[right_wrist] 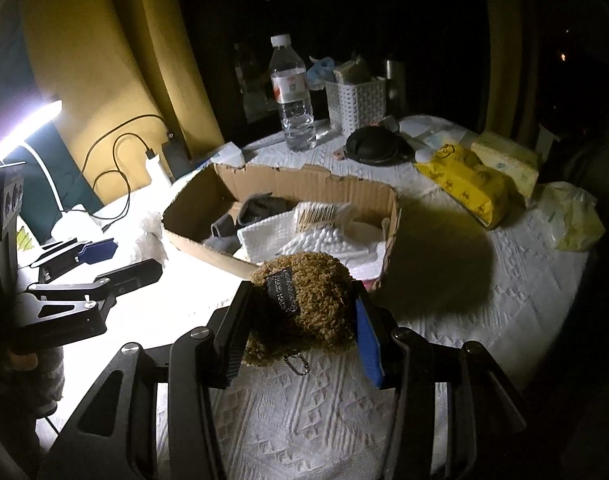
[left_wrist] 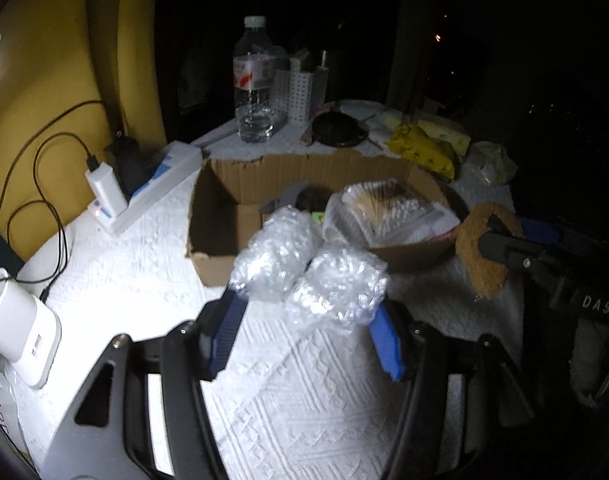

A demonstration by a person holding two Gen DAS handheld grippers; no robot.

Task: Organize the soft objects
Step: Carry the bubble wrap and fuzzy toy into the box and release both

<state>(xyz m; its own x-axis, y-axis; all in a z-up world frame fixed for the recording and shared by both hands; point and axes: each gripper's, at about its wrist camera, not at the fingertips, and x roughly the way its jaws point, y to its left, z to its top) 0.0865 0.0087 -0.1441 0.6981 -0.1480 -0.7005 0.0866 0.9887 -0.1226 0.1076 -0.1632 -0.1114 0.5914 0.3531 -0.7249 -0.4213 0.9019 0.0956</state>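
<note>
The left gripper fingers clamp a clear crinkly bubble-wrap bundle and the right gripper fingers clamp a brown curly plush pouch, both held above the white textured surface before the open brown cardboard box, probably for dropping inside.

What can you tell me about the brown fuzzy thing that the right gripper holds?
The brown fuzzy thing looks like a small plush piece of curly, golden-brown fleece. A dark woven label is sewn on its front, and a short metal ball chain hangs under it. The right gripper is shut on it, one pad on each side, and holds it in the air above the white textured cloth, just before the near edge of the cardboard box. Nothing else touches it.
</note>
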